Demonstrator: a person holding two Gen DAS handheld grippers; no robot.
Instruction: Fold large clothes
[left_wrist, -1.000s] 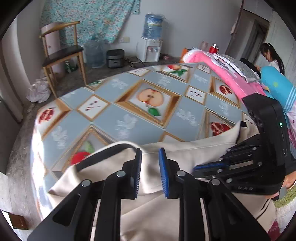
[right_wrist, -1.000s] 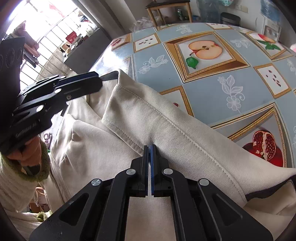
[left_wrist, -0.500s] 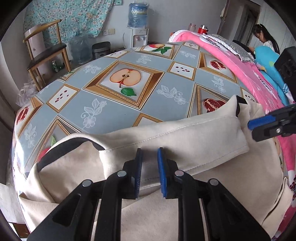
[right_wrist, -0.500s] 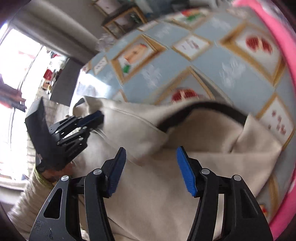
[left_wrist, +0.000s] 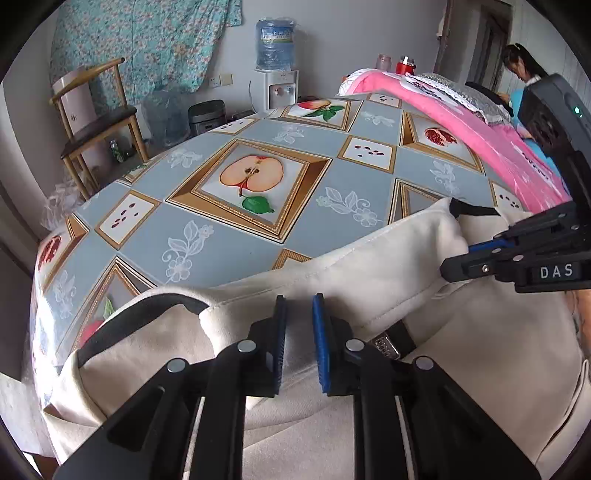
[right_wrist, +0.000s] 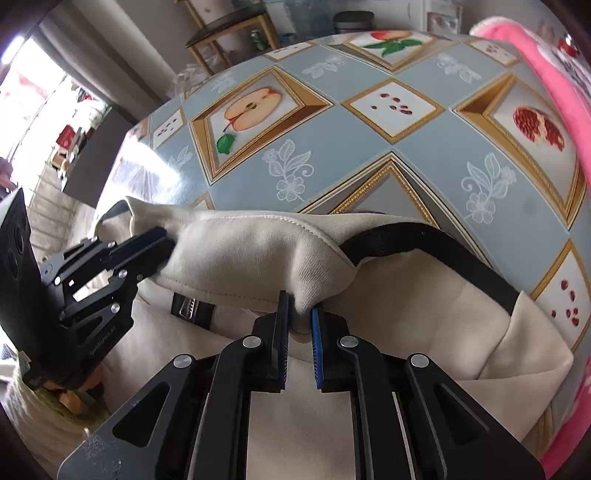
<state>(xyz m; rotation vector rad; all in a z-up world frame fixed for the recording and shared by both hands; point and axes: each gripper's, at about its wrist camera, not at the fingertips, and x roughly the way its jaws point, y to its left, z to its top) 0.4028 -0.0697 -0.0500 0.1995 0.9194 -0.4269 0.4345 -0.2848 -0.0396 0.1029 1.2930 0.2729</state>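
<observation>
A large cream garment (left_wrist: 369, 273) with black trim lies bunched at the near edge of the table; it also shows in the right wrist view (right_wrist: 258, 251). My left gripper (left_wrist: 297, 325) is shut on a fold of the garment at its left end, also seen in the right wrist view (right_wrist: 162, 236). My right gripper (right_wrist: 299, 317) is shut on the fold's right end, and appears in the left wrist view (left_wrist: 469, 247). The fold hangs stretched between both grippers.
The table carries a blue fruit-print cloth (left_wrist: 258, 177). A pink blanket (left_wrist: 480, 122) lies along its right side. A wooden chair (left_wrist: 96, 125), a water dispenser (left_wrist: 275, 66) and a person (left_wrist: 521, 70) are beyond the table.
My right gripper opened, swung over and closed on the fold's right end. My left gripper stays on the fold, which now stretches between both.
</observation>
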